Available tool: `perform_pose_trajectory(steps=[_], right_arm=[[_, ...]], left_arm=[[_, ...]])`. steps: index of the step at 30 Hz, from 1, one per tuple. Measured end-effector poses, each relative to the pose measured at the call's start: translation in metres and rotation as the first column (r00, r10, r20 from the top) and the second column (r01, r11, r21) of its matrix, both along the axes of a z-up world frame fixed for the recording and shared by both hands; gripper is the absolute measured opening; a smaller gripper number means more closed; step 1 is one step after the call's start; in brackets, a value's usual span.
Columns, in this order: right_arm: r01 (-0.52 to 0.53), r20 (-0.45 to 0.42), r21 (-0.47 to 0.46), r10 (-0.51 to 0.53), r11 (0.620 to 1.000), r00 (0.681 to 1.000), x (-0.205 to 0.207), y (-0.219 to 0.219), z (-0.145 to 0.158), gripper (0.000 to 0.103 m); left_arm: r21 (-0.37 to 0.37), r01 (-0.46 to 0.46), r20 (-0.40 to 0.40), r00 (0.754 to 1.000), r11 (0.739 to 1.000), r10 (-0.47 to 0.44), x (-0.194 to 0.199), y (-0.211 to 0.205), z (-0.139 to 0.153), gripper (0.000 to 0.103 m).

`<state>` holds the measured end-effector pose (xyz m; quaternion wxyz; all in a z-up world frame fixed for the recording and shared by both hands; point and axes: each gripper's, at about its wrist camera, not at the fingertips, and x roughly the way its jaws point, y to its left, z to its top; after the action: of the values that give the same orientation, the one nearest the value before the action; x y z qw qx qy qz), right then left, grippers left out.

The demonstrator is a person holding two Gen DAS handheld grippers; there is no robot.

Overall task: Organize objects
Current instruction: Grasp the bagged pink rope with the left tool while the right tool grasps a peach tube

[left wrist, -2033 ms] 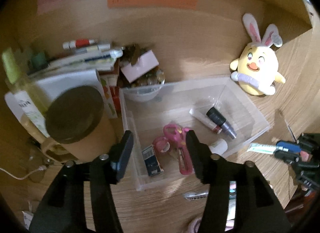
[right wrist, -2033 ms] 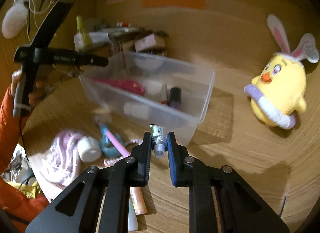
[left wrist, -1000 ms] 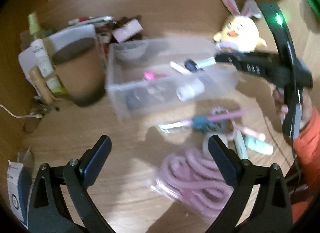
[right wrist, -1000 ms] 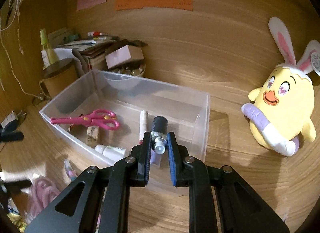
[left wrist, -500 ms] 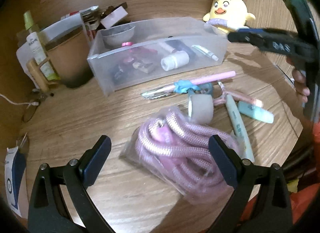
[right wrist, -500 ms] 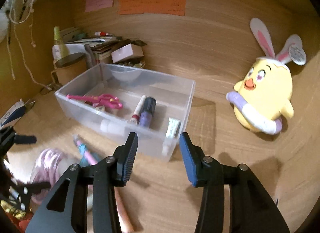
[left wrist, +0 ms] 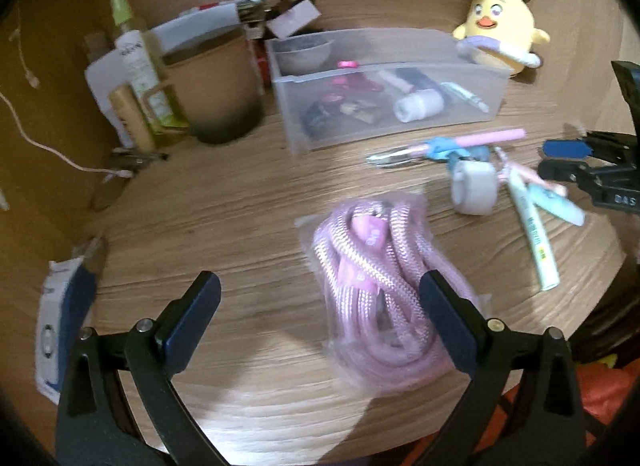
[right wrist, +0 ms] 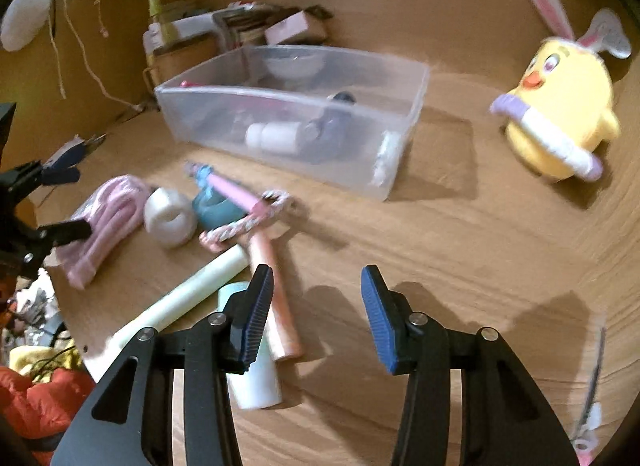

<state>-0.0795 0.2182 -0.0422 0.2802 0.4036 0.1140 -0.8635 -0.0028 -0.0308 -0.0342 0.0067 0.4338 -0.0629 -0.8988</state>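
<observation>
My left gripper hangs wide open over the wooden table, its right finger above a bagged pink rope; nothing is gripped. My right gripper is open and empty above bare wood, just right of a peach tube, a pale green tube and a light-blue tube. A white tape roll and a pink pen lie further back. Behind them, the clear plastic bin holds a white bottle, pink scissors and small tubes.
A yellow plush chick sits at the back right. A brown cup, a green-capped bottle and stacked papers crowd the back left. A blue-white box lies near the left edge. The table's rounded front edge is close.
The right gripper let go of the small tube into the bin, opened, and drew back over the loose tubes. The left gripper closed in on the pink rope bag.
</observation>
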Motion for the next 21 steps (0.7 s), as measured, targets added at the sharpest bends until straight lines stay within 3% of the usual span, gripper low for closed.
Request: perform_pose_trajectory(steps=[6, 11, 16, 18, 21], right_arm=[[-0.029, 0.025, -0.008, 0.03, 1.0, 0.999, -0.001, -0.008, -0.006, 0.038], [-0.029, 0.047, 0.001, 0.029, 1.0, 0.998, -0.007, -0.011, -0.01, 0.025], [-0.02, 0.036, 0.007, 0.019, 1.0, 0.999, -0.004, -0.009, -0.01, 0.014], [-0.006, 0.027, 0.008, 0.006, 1.0, 1.0, -0.003, -0.008, -0.01, 0.014], [0.028, 0.017, -0.003, -0.028, 1.0, 0.999, -0.003, -0.002, -0.008, 0.014]], left_arm=[[0.115, -0.019, 0.045, 0.999, 0.993, 0.014, -0.005, 0.002, 0.0, 0.101], [0.121, 0.0, 0.049, 0.999, 0.993, -0.006, -0.012, 0.015, -0.006, 0.101], [0.141, -0.049, 0.063, 0.997, 0.989, 0.041, -0.025, 0.013, -0.017, 0.099], [0.171, -0.056, 0.065, 0.997, 0.984, 0.045, -0.027, 0.011, -0.021, 0.09], [0.128, -0.047, 0.032, 0.999, 0.991, 0.043, -0.026, 0.016, -0.02, 0.07]])
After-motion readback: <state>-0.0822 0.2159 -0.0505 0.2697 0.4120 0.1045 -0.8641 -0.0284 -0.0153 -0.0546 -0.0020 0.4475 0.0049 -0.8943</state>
